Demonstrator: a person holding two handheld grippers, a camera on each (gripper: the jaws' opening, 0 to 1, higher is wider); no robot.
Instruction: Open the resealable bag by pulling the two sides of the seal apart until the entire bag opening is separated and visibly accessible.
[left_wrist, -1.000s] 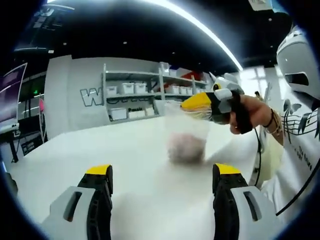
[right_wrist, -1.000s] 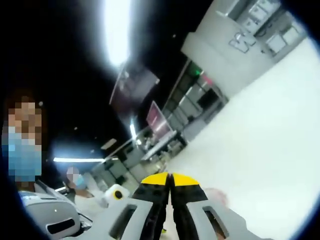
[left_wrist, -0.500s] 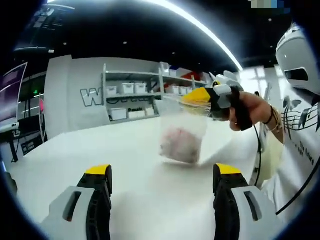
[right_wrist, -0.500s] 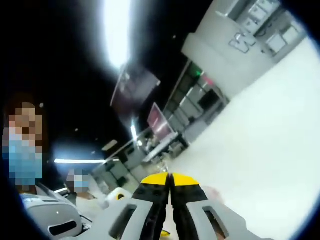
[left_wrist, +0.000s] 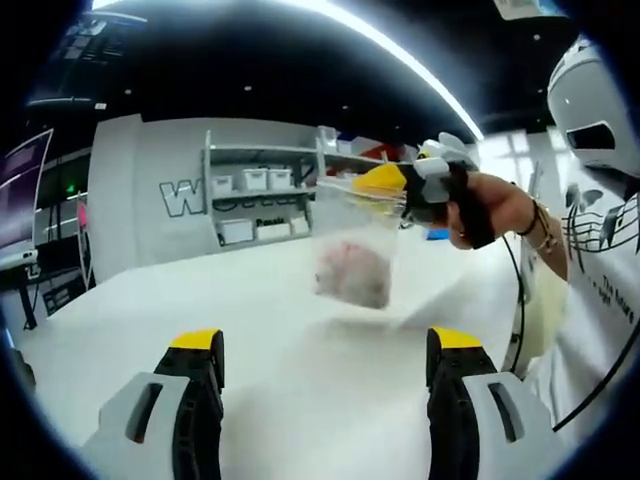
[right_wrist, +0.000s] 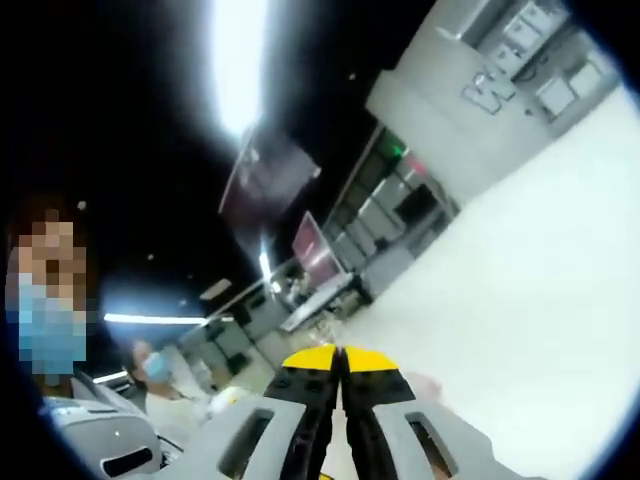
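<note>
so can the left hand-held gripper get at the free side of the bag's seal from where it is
Probably yes. The left hand-held gripper is open, with only air between it and the bag, which hangs above the table from the shut right hand-held gripper.

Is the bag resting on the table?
No, the bag hangs above the white table, pinched by the right hand-held gripper.

In the left gripper view, the bag (left_wrist: 352, 262) hangs ahead of the 2 jaws, nearer the right one, above the table (left_wrist: 200, 300) and clear of it. The right gripper (left_wrist: 372, 183) pinches the bag's top edge from the right, with the person's hand (left_wrist: 487, 207) behind it. Shelves (left_wrist: 262, 195) with bins stand beyond the table's far edge. In the right gripper view, the table (right_wrist: 540, 330) lies right of the closed jaws and a person (right_wrist: 170, 375) stands to their left
</note>
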